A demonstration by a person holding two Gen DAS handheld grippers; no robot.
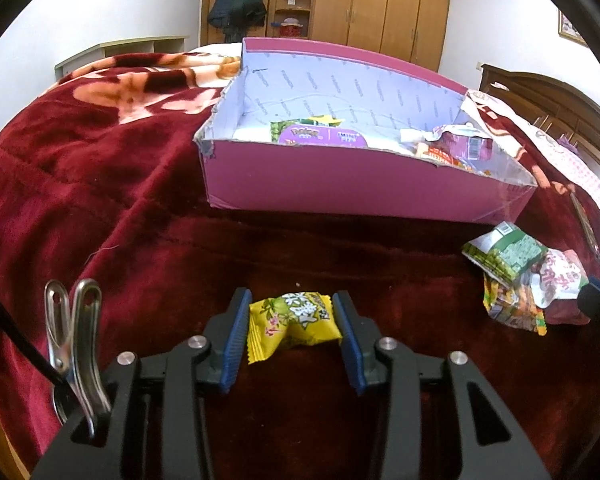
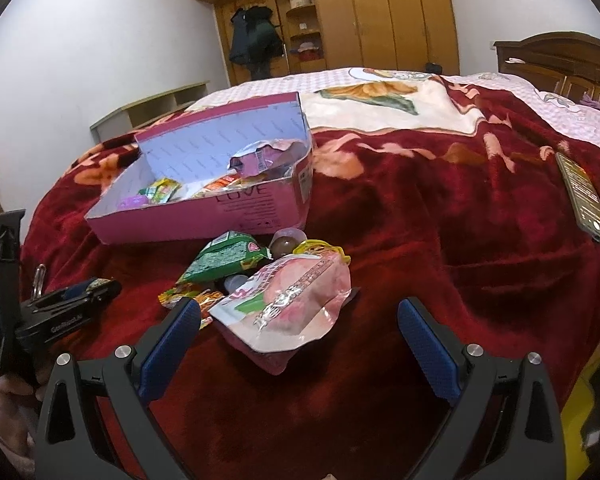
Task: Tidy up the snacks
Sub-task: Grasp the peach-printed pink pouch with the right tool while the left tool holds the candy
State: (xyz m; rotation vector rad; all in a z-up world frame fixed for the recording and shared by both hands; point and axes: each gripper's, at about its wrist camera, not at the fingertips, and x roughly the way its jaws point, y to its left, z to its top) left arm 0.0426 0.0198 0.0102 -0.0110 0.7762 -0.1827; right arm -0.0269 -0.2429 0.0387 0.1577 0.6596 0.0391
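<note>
Under both grippers spreads a dark red floral blanket [image 1: 100,184] covering the bed. Ahead of the left gripper [image 1: 292,320], slightly to its right, sits the open pink cardboard box [image 1: 340,184], with a purple snack pack [image 1: 320,136] and crumpled wrappers already inside. From the right gripper [image 2: 300,328] the same box [image 2: 228,216] lies ahead and to the left. Just beyond the right gripper's widely spread blue pads [image 2: 172,340] lies a loose pile of snacks: a pale pink pouch [image 2: 288,304] nearest, between the pad tips, then a green packet [image 2: 224,260] behind it, and a small brown round sweet [image 2: 282,246] further back near the box. A phone [image 2: 584,200] lies well off to the right. Smallest, a yellow wrapped candy [image 1: 294,320] sits pinched between the left gripper's blue pads, close above the blanket.
</note>
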